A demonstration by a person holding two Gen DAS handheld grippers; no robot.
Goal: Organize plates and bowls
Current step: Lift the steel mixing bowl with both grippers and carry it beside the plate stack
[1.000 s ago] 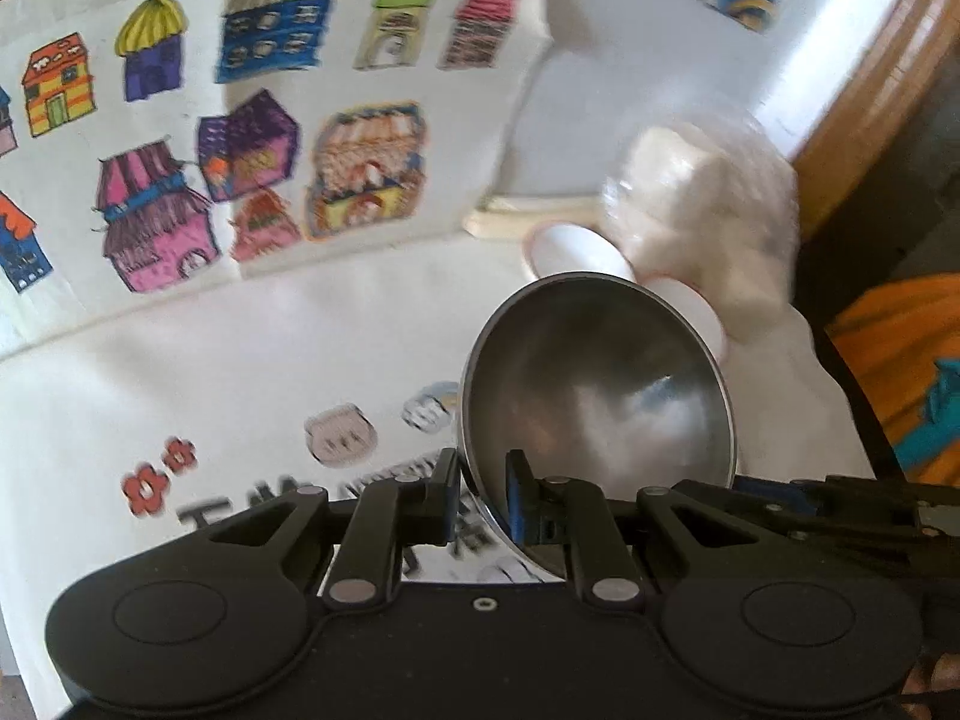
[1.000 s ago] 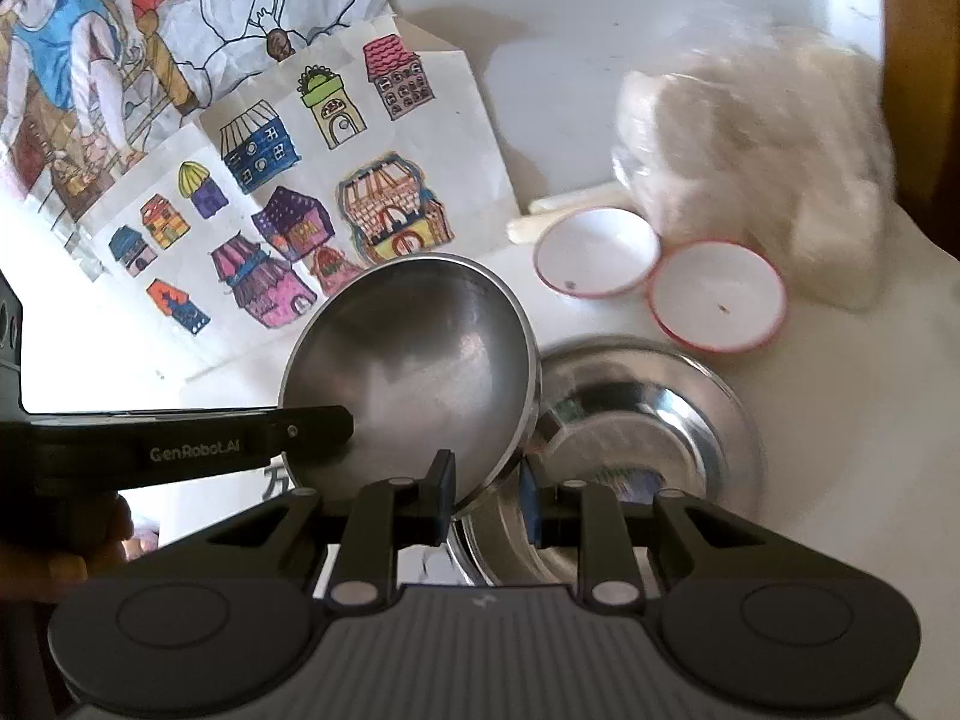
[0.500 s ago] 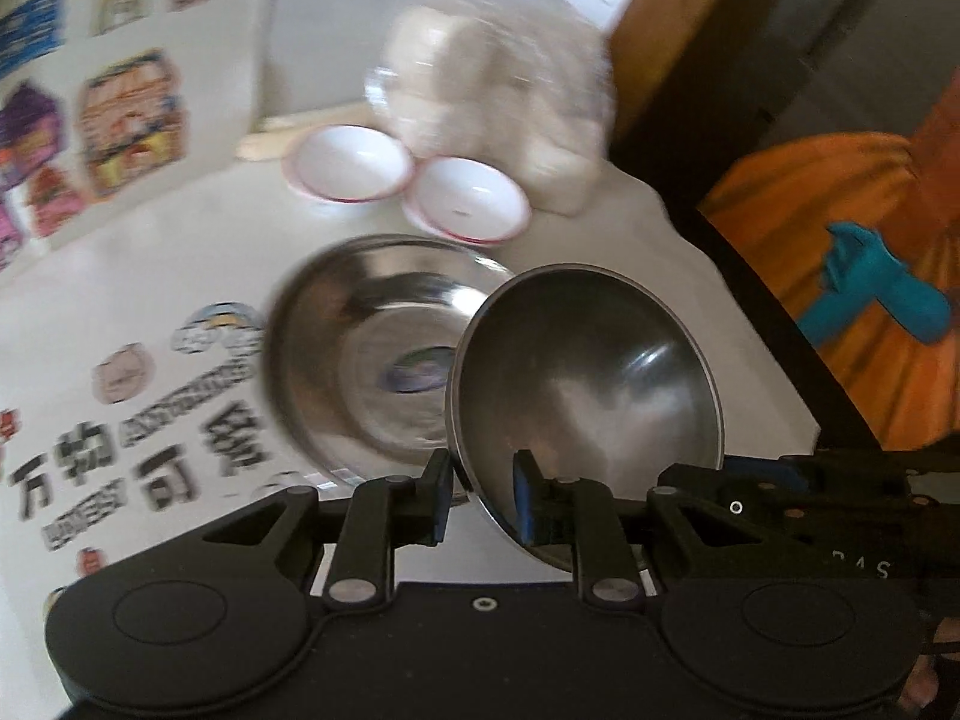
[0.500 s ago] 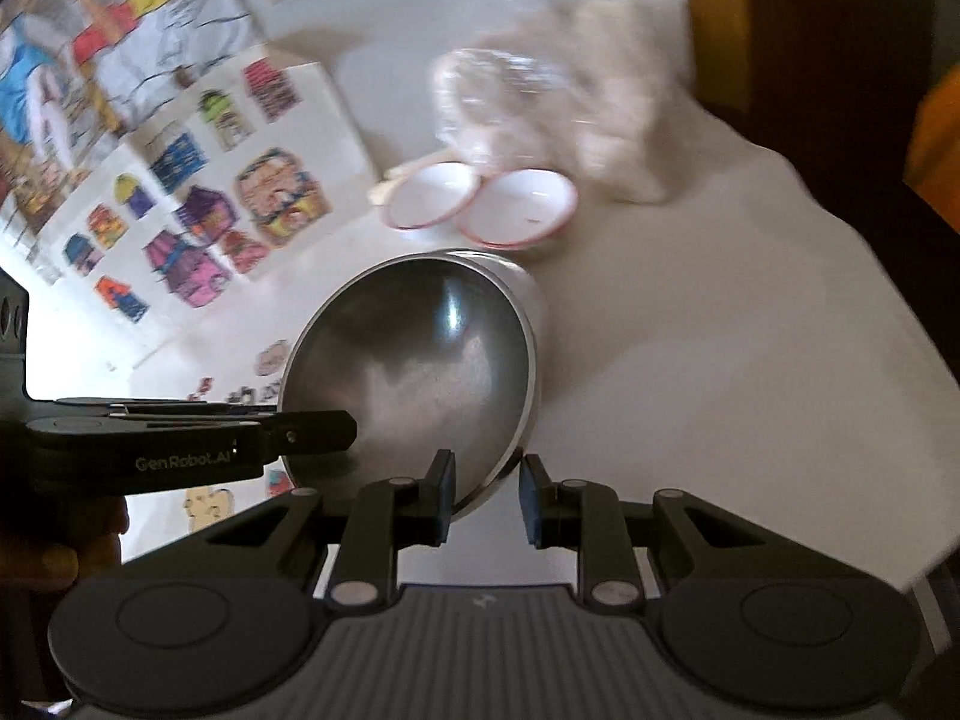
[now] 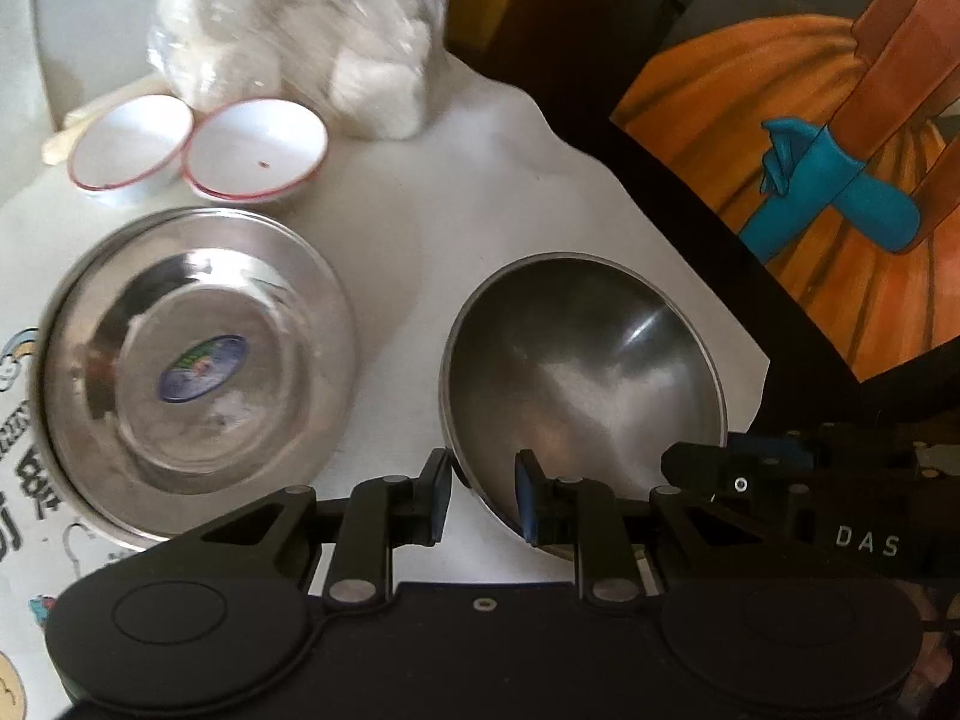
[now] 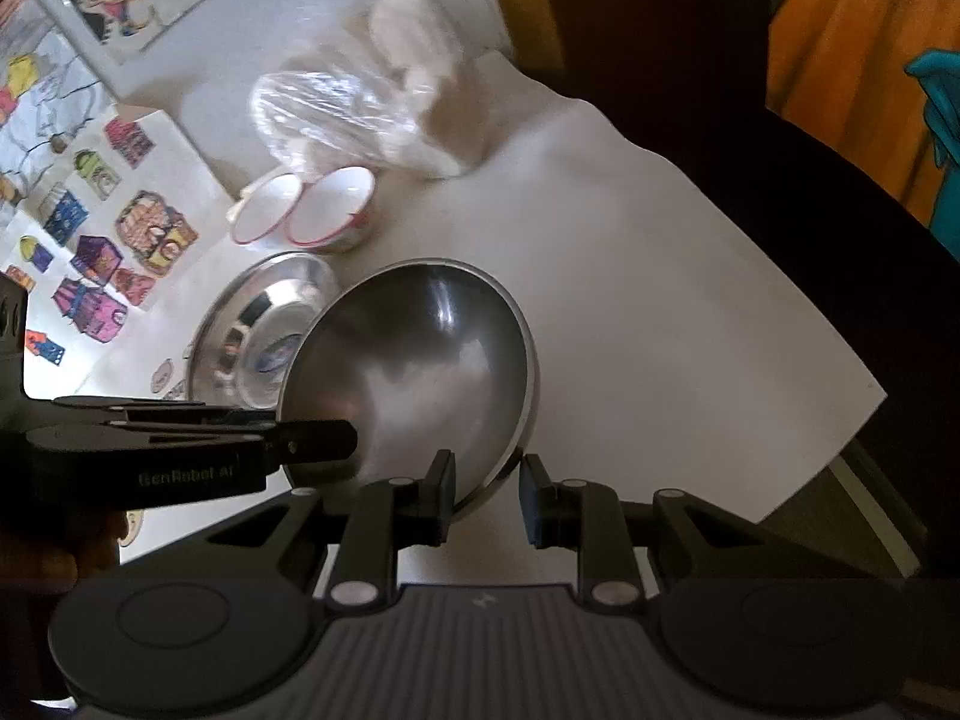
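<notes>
Both grippers are pinching one steel bowl (image 5: pixel 582 384) by its near rim: the left gripper (image 5: pixel 478 495) and right gripper (image 6: pixel 485 495) each straddling the edge with narrow jaws. The bowl is hanging tilted above the white table (image 5: pixel 480 180) toward its right edge, beside a steel plate (image 5: pixel 192 360) and two red-rimmed bowls (image 5: pixel 255 150). Levelling it before release looks wise.

At lower centre we see the left gripper (image 5: pixel 478 495) with its fingers straddling the rim of a tilted steel bowl (image 5: pixel 585 378). A steel plate (image 5: pixel 192 360) lies at left; two white bowls (image 5: pixel 198 150) sit upper left.
</notes>
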